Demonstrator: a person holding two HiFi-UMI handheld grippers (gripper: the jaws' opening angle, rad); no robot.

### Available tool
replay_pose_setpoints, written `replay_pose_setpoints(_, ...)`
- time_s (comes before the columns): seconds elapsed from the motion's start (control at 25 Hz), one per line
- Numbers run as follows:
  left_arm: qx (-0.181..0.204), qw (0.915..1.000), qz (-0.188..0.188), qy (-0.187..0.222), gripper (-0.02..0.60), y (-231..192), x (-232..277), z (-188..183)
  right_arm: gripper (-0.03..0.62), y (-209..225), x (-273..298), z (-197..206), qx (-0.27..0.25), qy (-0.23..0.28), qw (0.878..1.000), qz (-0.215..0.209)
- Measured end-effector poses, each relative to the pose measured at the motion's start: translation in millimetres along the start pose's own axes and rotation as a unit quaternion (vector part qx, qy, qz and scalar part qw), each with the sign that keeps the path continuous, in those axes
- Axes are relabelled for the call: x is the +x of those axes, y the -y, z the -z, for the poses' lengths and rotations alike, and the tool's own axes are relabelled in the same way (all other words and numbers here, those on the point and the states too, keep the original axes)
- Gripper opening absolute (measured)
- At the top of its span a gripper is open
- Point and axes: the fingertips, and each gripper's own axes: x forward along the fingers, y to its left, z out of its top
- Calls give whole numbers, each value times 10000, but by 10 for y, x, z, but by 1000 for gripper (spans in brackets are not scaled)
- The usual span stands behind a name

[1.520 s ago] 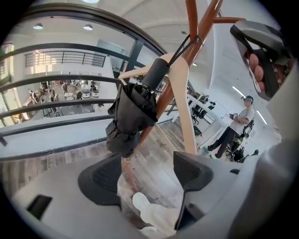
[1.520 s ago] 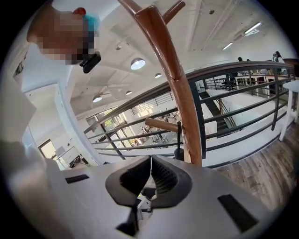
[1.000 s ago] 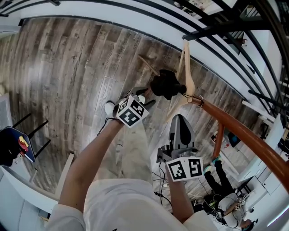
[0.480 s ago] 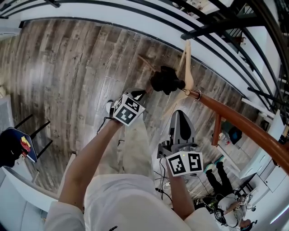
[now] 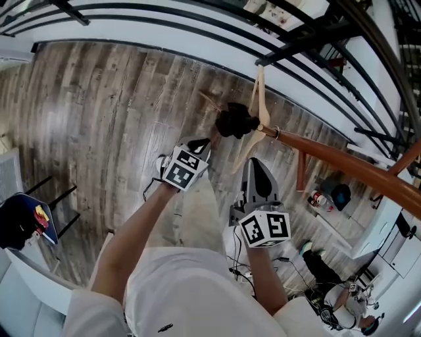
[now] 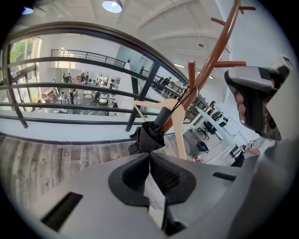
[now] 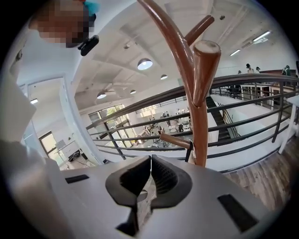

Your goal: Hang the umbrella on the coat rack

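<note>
A folded black umbrella (image 5: 235,121) hangs by its strap from a peg of the brown coat rack (image 5: 342,161), next to a pale wooden hanger (image 5: 260,99). My left gripper (image 5: 200,143) is just short of the umbrella, shut, with nothing in it. In the left gripper view the umbrella (image 6: 148,135) dangles just beyond the closed jaws (image 6: 150,154). My right gripper (image 5: 255,164) is beside the rack's pole, shut and empty. The right gripper view shows the pole (image 7: 203,93), a peg (image 7: 175,141) and the black strap (image 7: 189,151) looped on it.
A black metal railing (image 5: 197,20) runs behind the rack over the wood floor (image 5: 99,99). A dark chair with a blue item (image 5: 26,220) stands at the left. Cables and bags (image 5: 325,197) lie near the rack's base. Another person (image 5: 329,289) is at the lower right.
My left gripper's jaws have closed, empty, and it has drawn back a little from the umbrella, which stays hanging on the rack. Both grippers have risen slightly.
</note>
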Motion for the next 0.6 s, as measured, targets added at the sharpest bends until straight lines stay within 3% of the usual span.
replay_pose_setpoints(0.6, 33, 9991, 11, 419, 25, 457, -670, -529, 34, -127, -382, -241, -42, 0, 10000, -35)
